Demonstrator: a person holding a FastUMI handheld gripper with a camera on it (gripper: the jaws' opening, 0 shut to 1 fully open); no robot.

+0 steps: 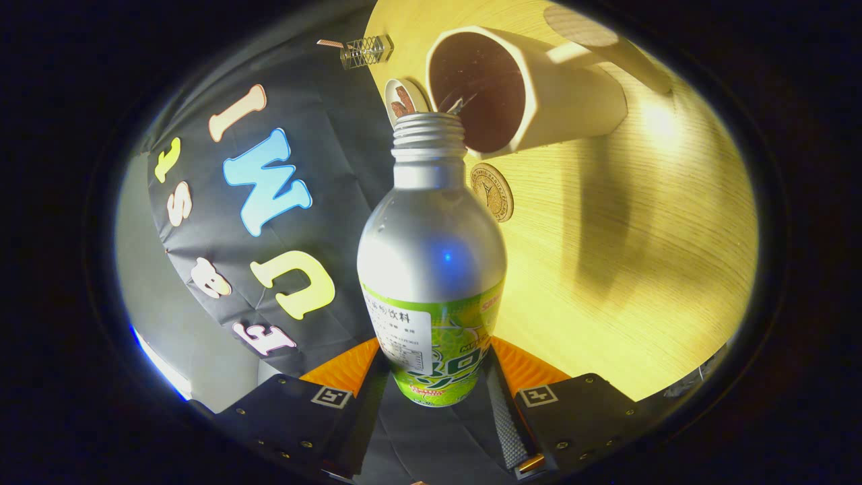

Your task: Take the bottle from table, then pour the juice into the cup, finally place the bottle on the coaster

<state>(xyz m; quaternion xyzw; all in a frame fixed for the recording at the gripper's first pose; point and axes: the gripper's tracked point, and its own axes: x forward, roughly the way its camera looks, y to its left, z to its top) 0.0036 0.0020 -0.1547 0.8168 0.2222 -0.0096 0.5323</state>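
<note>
My gripper [434, 374] is shut on a silver bottle [431, 256] with a green label, one finger pressing on each side of its lower body. The bottle is uncapped and tipped over, its threaded mouth [429, 128] pointing at the rim of a white cup [532, 91] with a dark inside and a handle. A round cork coaster [492, 192] lies on the wooden table [640, 269] just beside the bottle's shoulder, near the cup. No juice stream can be made out.
A small round item with a brown and white pattern [404, 100] sits just beyond the bottle's mouth, next to the cup. A small clear wire-like object [367, 50] rests near the table's edge. The booth's black cloth wall [269, 222] runs along the table's side.
</note>
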